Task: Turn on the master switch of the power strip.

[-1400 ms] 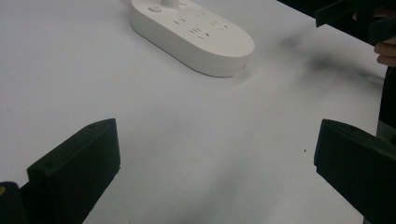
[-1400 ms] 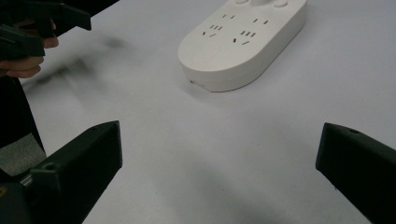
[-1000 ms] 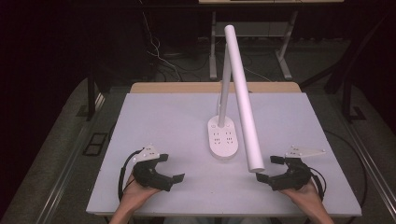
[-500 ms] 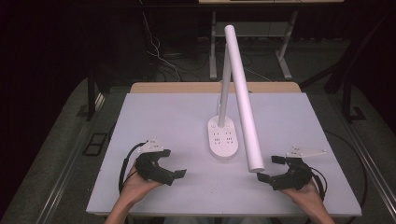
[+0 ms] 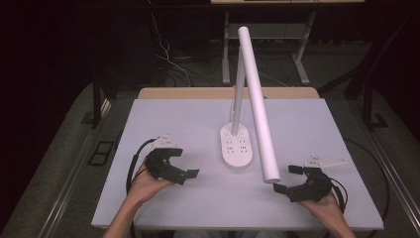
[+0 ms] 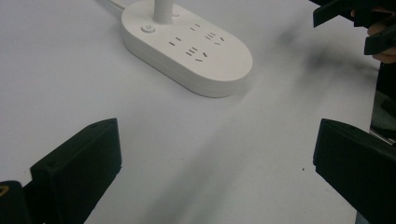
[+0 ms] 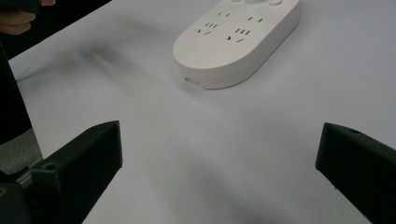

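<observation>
Lamp base [image 5: 238, 147], white oval w/ socket outlets on top, sits approx. centre of white table [image 5: 168, 119]. Thin upright post rises from base's far end; long white tube head [image 5: 257, 104] slopes down toward near-right, lower end hanging above table, just beside right gripper [image 5: 287, 181]. Left gripper [image 5: 185, 166] is held in left hand [image 5: 143, 186] at near-left of table, jaws spread wide, nothing between them; pts toward base. Right gripper is held in right hand [image 5: 324, 206] at near-right, jaws likewise spread, empty. Both grippers well apart from base, no contact. Left gripper view: base [image 6: 187, 49] ahead, power button near post. Right gripper view: base [image 7: 236, 35] ahead, bare table between jaws.
</observation>
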The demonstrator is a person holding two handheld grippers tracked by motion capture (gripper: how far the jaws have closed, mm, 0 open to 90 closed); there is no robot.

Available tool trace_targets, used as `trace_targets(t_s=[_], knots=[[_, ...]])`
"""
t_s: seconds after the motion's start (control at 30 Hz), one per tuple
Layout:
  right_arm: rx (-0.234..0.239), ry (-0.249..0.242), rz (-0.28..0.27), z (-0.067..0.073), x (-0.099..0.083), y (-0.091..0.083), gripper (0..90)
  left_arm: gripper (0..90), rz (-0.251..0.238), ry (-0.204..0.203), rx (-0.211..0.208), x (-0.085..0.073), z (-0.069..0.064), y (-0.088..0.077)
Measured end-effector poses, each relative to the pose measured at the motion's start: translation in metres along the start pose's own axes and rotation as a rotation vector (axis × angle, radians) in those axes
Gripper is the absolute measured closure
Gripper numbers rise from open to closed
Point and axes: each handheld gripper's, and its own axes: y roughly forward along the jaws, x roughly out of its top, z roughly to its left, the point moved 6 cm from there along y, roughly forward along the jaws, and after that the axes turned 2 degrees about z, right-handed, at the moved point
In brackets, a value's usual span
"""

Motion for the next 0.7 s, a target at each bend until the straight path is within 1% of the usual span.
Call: trace_targets(t_s=[0.07,0.1,0.13,0.17,0.23,0.27,0.43,0.57,0.67,0.7], knots=[[0.0,0.0,-0.001,0.0,0.0,0.0,0.1,0.0,0.003,0.004,-0.001,0.003,0.001,0.0],[0.0,-0.001,-0.001,0.0,0.0,0.0,0.1,0.0,0.007,0.014,-0.002,0.005,0.002,0.0],[0.0,0.0,-0.001,0.0,0.0,0.0,0.1,0.0,0.004,0.006,-0.002,0.006,0.002,0.0],[0.0,0.0,-0.001,0.0,0.0,0.0,0.1,0.0,0.011,0.014,-0.003,0.009,0.004,0.001],[0.0,-0.002,0.001,0.0,0.0,0.0,0.1,0.1,0.011,0.009,-0.003,0.01,0.004,0.001],[0.001,-0.002,0.002,0.0,0.0,0.0,0.1,0.1,0.017,0.016,-0.005,0.011,0.004,0.002],[0.001,-0.003,0.002,0.0,0.0,0.0,0.1,0.3,0.035,0.024,-0.008,0.019,0.007,0.005],[-0.002,-0.004,0.0,-0.001,0.0,0.0,0.1,0.4,0.05,0.022,-0.007,0.024,0.01,0.01],[-0.005,0.001,0.0,-0.001,0.0,-0.001,0.1,0.5,0.062,0.028,-0.005,0.028,0.013,0.012],[-0.005,0.001,0.0,-0.001,0.0,-0.001,0.0,0.5,0.062,0.023,-0.003,0.03,0.013,0.013]])
